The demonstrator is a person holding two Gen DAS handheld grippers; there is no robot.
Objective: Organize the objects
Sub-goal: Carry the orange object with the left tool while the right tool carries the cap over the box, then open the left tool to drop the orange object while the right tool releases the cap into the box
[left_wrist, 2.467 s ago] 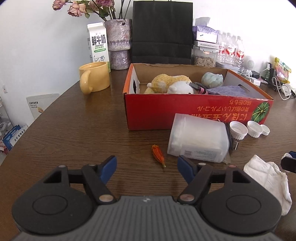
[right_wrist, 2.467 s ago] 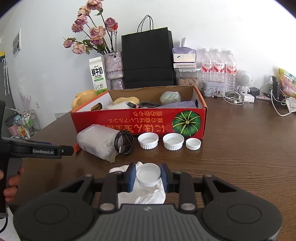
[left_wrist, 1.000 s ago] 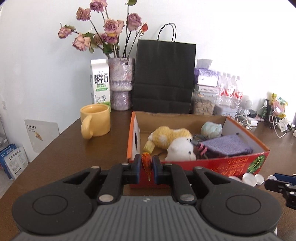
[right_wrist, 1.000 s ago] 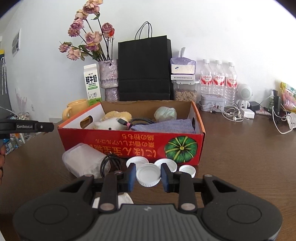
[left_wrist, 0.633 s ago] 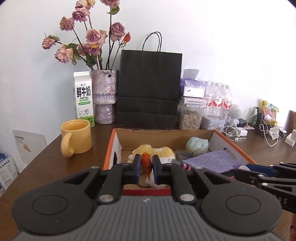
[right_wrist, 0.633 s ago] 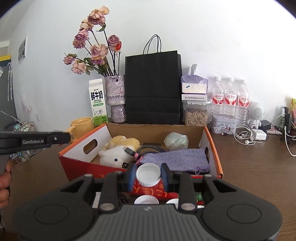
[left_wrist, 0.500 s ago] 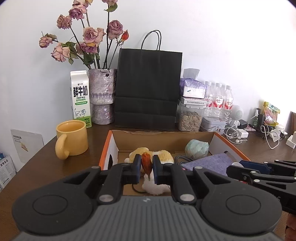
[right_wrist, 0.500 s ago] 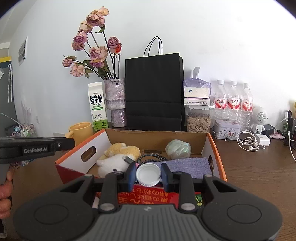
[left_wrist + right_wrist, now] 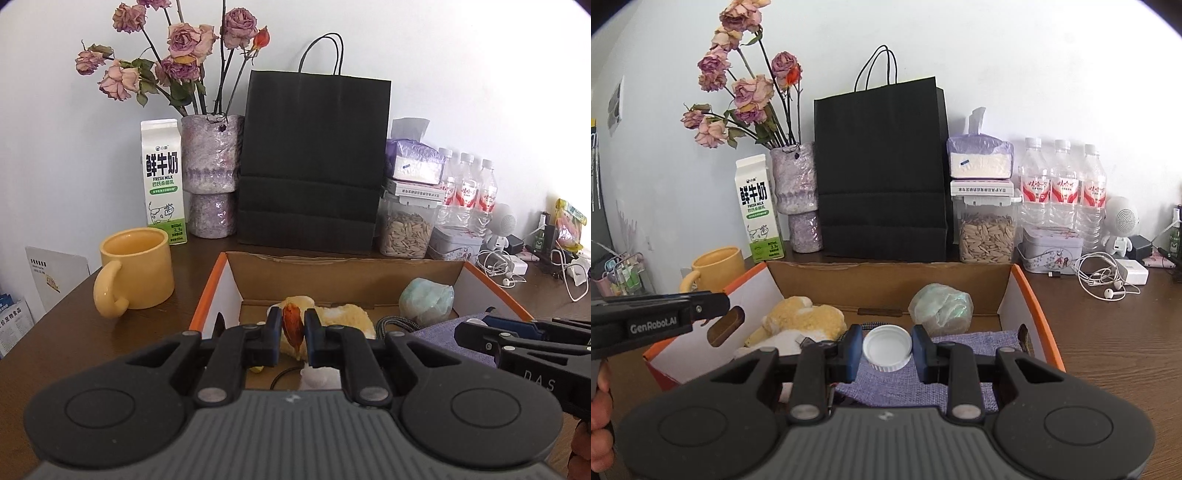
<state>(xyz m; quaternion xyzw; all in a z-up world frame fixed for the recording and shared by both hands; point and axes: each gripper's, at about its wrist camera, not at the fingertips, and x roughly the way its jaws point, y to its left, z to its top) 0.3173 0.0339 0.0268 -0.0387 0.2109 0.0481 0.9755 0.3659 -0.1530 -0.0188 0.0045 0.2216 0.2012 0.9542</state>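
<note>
Box (image 9: pixel 369 275) lies directly below and ahead of the left gripper (image 9: pixel 292 334), whose jaws are clamped on a small orange bud (image 9: pixel 293 325) held with its long axis upright, above the yellow plush (image 9: pixel 343 317). To its right the other gripper (image 9: pixel 517 338) reaches in over the purple cloth (image 9: pixel 436 334).

From the right wrist, the right gripper (image 9: pixel 886 350) pinches a white cap (image 9: pixel 887 349) across its rim (lying flat), over the cloth (image 9: pixel 967 341) inside the box (image 9: pixel 1021 284). Both loads look ready to drop straight down.
</note>
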